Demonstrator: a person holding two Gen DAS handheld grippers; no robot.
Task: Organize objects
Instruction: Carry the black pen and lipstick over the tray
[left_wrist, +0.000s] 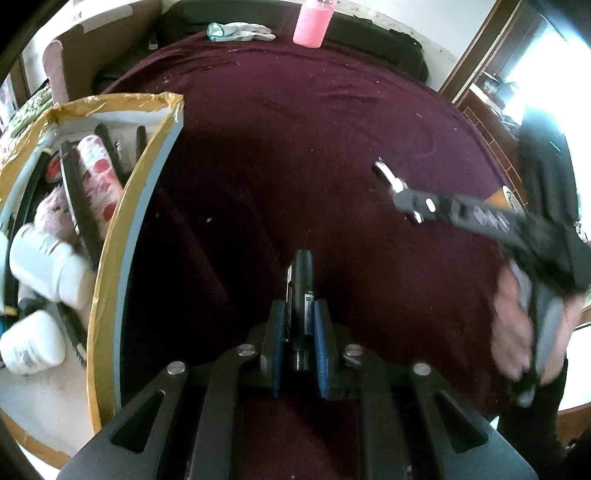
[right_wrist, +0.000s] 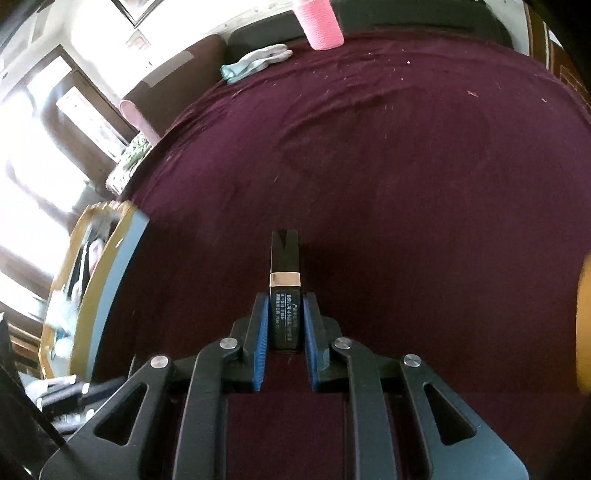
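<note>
Blue pads of left claw (left_wrist: 299, 325) clamp black pen (left_wrist: 301, 284); we judge it's bound for box (left_wrist: 110, 258) at nine o'clock, already holding bottles. Right claw (right_wrist: 282, 325) grips black tube (right_wrist: 283, 291) over maroon cloth (right_wrist: 406, 184). Pink bottle (left_wrist: 313, 22) waits at twelve.

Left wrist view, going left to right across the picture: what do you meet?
Open box of white bottles → left gripper holding a black tube → right gripper with the person's hand.
</note>
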